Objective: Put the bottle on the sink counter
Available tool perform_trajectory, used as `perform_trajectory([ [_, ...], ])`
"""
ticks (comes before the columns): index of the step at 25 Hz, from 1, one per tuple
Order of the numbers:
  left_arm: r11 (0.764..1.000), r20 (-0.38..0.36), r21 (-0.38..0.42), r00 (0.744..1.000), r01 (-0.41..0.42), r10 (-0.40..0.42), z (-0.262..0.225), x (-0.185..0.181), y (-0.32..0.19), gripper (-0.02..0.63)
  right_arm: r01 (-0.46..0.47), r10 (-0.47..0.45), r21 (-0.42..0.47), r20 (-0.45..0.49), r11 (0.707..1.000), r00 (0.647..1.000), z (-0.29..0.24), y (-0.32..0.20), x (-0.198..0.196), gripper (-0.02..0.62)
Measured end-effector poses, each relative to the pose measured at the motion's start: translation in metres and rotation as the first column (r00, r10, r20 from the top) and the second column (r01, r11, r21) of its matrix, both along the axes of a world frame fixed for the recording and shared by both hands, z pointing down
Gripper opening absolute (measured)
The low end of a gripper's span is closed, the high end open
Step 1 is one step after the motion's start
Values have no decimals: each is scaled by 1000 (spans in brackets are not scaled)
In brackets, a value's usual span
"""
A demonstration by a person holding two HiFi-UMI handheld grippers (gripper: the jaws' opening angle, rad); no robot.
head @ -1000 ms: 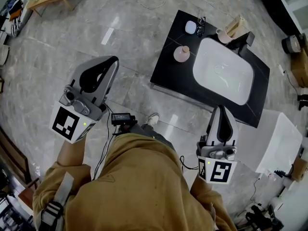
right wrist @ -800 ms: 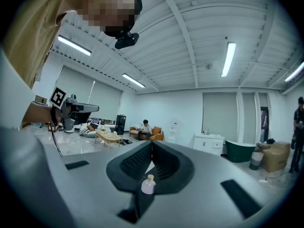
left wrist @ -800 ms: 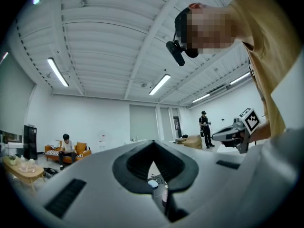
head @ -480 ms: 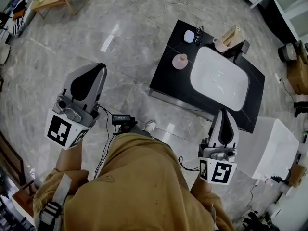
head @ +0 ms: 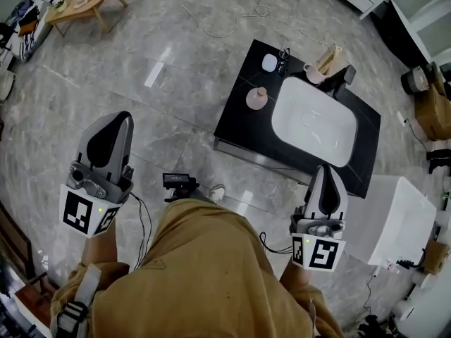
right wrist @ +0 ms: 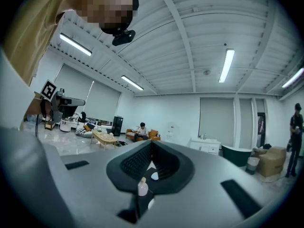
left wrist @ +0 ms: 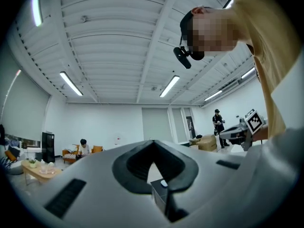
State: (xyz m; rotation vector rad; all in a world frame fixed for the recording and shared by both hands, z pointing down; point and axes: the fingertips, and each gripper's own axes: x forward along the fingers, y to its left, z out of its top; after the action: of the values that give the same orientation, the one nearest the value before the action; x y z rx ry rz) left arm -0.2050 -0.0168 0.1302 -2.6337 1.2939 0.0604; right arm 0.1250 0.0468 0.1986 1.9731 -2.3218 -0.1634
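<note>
Left gripper (head: 113, 122) and right gripper (head: 325, 171) stay closed and empty, the left now lower, the bottle (head: 256, 97) on the sink counter (head: 236, 118) farther off.

The person wears a mustard-tan top (head: 211, 273) with long sleeves, a grey webbing strap (head: 74, 305) at the left shoulder, and a white shoe (head: 217, 191). The left gripper (head: 113, 122) and right gripper (head: 323, 174) are pale grey shells with black teardrop hollows. Each ends in a white marker cube (head: 86, 213) printed with black squares. Thin black cables (head: 144, 224) lead toward a small black box (head: 178, 182) at the waist.
</note>
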Motion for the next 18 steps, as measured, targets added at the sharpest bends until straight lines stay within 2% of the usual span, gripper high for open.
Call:
perform_trajectory([
  [10, 1000, -97, -18, 995, 10, -11, 2, 12, 3, 3, -32, 32, -7, 19, 999, 999, 0, 8, 11, 6],
  [18, 999, -97, -30, 995, -39, 36, 2, 26, -2, 3, -56, 57, -21, 24, 998, 998, 3, 13, 13, 6],
])
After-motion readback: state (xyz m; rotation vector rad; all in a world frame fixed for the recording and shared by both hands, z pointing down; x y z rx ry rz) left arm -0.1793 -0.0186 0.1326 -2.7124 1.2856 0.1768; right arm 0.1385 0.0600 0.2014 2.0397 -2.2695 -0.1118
